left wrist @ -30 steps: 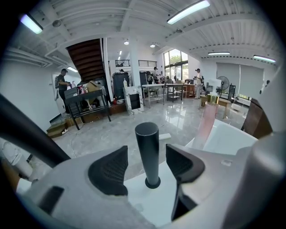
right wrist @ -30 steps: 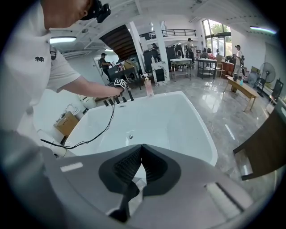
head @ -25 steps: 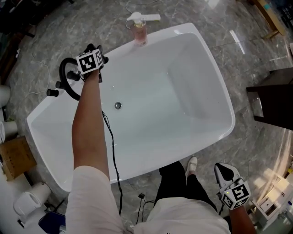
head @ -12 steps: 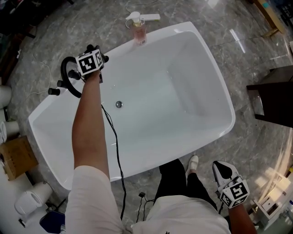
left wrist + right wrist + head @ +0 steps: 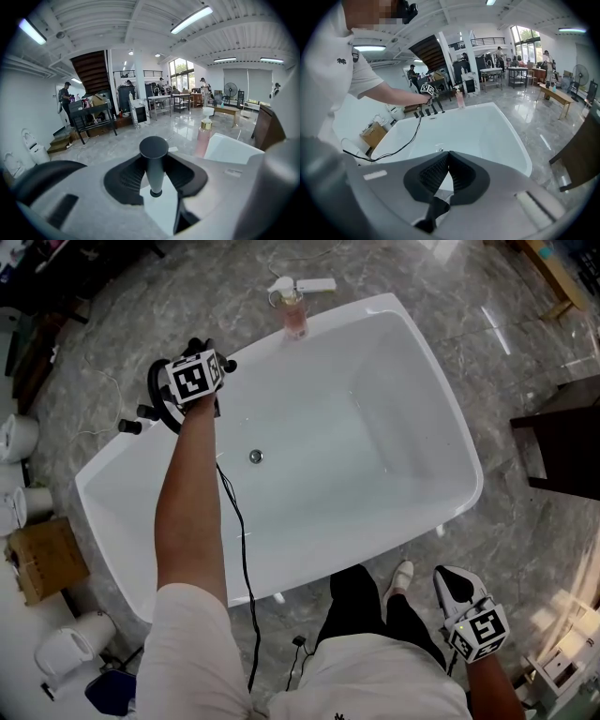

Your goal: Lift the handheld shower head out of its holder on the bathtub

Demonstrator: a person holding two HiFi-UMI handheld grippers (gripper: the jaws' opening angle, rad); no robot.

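Observation:
The white bathtub fills the middle of the head view. At its far left rim my left gripper is shut on the black handheld shower head. Its jaws have just been closing, and the round black handle stands upright between the pads in the left gripper view. A black hose loops beside it, outside the rim. My right gripper hangs shut and empty at the near right, beyond the tub's near rim; its pads meet with nothing between them.
A pink pump bottle stands on the far rim. Black tap knobs sit left of the hose. A black cable crosses the tub's near edge. A cardboard box and a dark cabinet flank the tub.
My left gripper has risen a little from the rim with the black handle in it. The right gripper has hardly moved.

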